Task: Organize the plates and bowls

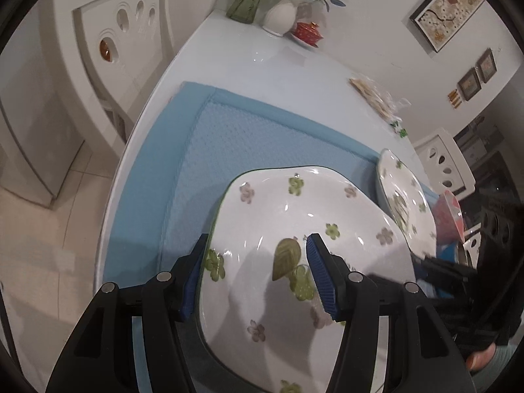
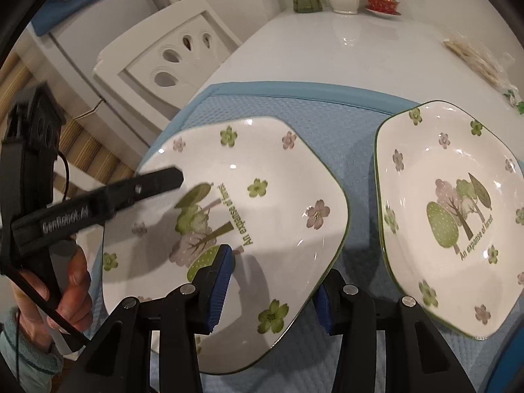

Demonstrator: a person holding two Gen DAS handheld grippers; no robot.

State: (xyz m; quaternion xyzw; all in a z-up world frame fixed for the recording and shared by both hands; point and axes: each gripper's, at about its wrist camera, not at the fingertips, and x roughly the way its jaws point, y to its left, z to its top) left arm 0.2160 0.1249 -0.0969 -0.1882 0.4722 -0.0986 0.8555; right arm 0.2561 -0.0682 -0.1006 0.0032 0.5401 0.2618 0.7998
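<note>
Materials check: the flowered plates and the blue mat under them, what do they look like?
Held plate and second plate: likely glazed ceramic; glossy white, sharp light glints, printed trees and flowers, thin green rim. Blue mat: looks like soft quilted fabric or foam; matte, dimpled weave, smooth rolled border. Table: glossy white, material unclear.

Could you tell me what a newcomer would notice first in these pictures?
A white flowered plate is gripped from opposite edges by both the left gripper and the right gripper, over a blue mat. A matching plate lies on the mat to its right.
</note>
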